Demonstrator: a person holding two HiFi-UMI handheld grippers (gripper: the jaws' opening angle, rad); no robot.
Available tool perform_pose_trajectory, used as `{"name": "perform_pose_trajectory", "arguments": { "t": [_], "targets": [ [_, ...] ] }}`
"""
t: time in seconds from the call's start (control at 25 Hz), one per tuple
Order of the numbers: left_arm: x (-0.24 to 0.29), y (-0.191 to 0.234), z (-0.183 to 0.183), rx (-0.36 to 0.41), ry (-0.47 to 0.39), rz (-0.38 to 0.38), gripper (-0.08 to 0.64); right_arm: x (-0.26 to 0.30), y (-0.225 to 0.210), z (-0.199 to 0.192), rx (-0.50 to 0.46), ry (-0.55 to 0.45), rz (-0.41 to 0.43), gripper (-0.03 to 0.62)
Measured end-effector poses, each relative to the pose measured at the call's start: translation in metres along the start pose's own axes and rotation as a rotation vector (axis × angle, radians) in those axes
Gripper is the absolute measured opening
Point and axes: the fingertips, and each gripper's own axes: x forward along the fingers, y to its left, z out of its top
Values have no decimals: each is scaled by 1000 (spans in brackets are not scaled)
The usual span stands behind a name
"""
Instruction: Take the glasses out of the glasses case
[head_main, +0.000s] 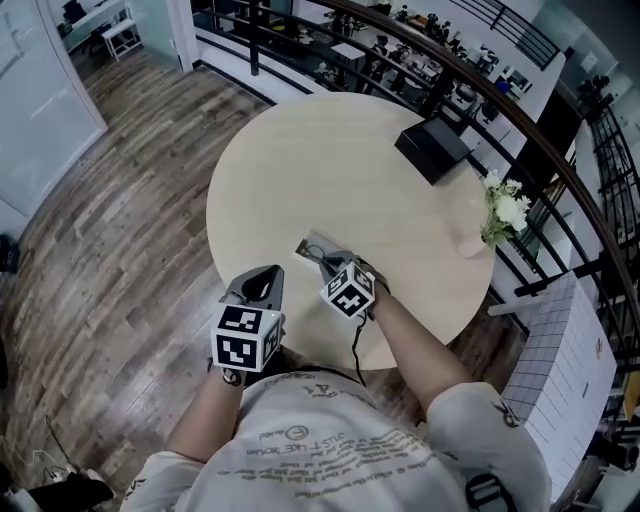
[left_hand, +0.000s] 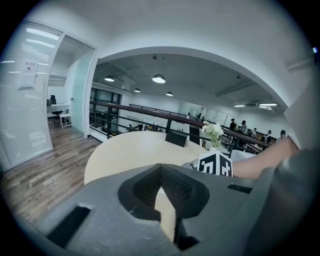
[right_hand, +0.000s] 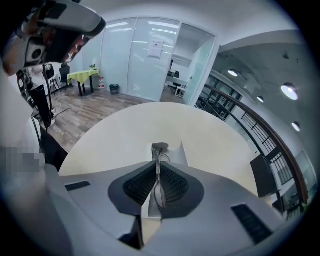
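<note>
A pale open glasses case (head_main: 318, 246) lies near the front edge of the round table (head_main: 300, 160). Thin wire-framed glasses (right_hand: 159, 148) stick out of the case (right_hand: 177, 153) toward me. My right gripper (head_main: 334, 265) is at the case's near end, and its jaws (right_hand: 156, 165) are shut on the glasses' wire frame. My left gripper (head_main: 268, 276) hovers at the table's front-left edge, clear of the case. Its jaws (left_hand: 161, 169) are shut with nothing between them. The right gripper's marker cube (left_hand: 216, 164) shows to its right.
A black box (head_main: 432, 148) sits at the table's far right. White flowers (head_main: 505, 212) stand at the right rim. A dark railing (head_main: 540, 150) curves behind the table. Wood floor (head_main: 110, 230) lies to the left.
</note>
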Motion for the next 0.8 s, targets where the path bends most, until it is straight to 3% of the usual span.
{"name": "perform_pose_trajectory", "arguments": {
  "t": [0.32,0.44,0.8],
  "targets": [
    [-8,16,-4,-25,1,33,12,12,-4,-18,-79,95,29,25],
    [-8,17,-5,-29,1,37,12,17,-3,-25,-88,134,52,92],
    [-11,21,-10,-32,12,48,12,28,-9,-35,-131,209,32,81]
  ]
}}
